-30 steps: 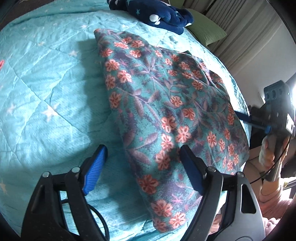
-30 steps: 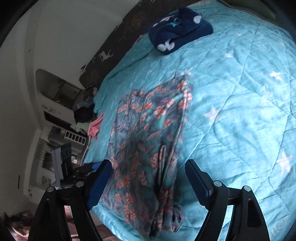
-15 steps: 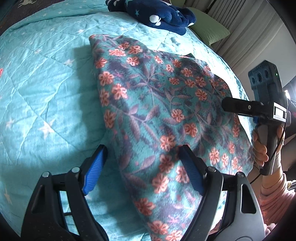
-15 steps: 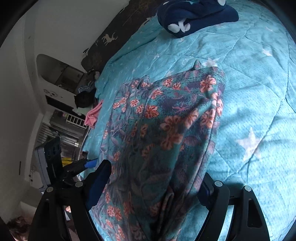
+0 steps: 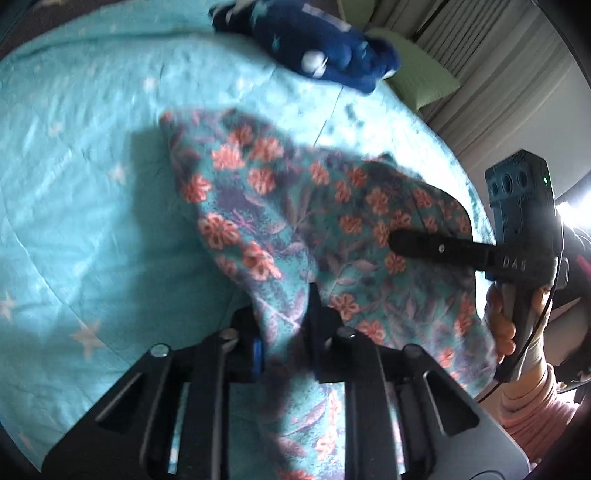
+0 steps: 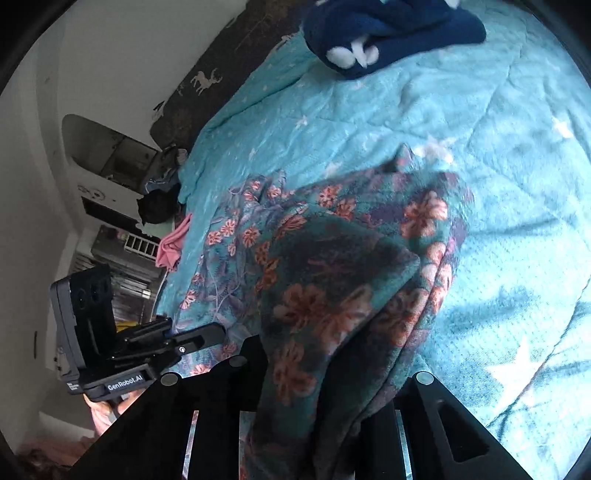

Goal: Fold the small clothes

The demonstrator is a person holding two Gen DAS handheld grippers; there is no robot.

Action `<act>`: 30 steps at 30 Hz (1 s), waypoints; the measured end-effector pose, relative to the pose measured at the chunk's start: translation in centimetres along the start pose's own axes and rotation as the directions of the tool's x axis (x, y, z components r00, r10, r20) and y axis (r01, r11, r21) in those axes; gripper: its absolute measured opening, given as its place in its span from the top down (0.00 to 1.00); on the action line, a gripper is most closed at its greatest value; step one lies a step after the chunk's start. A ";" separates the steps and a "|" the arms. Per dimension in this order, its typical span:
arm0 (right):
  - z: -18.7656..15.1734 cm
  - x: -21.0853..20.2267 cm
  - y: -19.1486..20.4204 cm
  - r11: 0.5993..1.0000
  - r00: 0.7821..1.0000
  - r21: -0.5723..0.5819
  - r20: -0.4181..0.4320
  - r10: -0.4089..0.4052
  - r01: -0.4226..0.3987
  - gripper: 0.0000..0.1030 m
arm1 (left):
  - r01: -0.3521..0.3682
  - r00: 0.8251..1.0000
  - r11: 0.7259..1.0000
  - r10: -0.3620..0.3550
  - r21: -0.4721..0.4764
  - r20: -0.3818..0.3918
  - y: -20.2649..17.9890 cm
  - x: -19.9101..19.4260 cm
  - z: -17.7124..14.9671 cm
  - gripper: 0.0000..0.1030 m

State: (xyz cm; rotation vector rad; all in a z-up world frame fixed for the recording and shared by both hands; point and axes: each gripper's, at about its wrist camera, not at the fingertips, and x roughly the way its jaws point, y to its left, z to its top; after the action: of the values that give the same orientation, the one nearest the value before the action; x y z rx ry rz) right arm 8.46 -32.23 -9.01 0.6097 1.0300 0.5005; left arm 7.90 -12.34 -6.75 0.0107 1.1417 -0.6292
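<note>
Bedroom setup with a big teal quilt covered in pale stars, curtains in the far right corner and a green pillow tucked by them. Lying across the middle of the quilt is the floral garment, teal with orange flowers, bunched up and partly lifted at its near edge.

From the left wrist view, the left gripper is pinched tight on a fold of the floral garment, fabric squeezed between its two pads and spilling down over the body of the tool. Over on the right, the right gripper pokes in from the side with the cloth draped around its tip, held by a bare hand in a pink sleeve.

The right wrist view shows the same cloth heaped over that gripper's front, hiding the pads, so I can't tell whether it's clamped or apart.

Farther back on the quilt sits a navy blue bundle with white spots, well apart from the floral piece. A pink cloth hangs off the left edge of the bed.
</note>
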 end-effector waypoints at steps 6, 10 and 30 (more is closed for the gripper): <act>3.6 -6.9 6.4 0.982 0.978 -0.184 0.210 0.006 0.033 0.84 | -0.090 0.971 0.982 0.049 0.169 0.232 -4.8 -6.9 3.6 0.82; 11.3 -12.2 10.6 0.954 0.945 -0.281 0.326 -0.005 0.102 0.83 | -0.168 0.925 0.950 0.060 0.263 0.374 -8.1 -11.1 10.5 0.82; 35.8 -1.1 -8.6 0.871 0.838 0.095 0.239 -0.490 0.482 0.56 | -0.200 0.950 0.979 0.185 0.034 0.251 2.8 12.5 34.7 0.46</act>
State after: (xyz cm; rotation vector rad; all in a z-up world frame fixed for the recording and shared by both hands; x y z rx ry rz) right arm 40.95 -47.41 -0.64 0.4019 0.9022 -0.0472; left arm 41.70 -26.87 -3.13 0.0916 0.8687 -0.4747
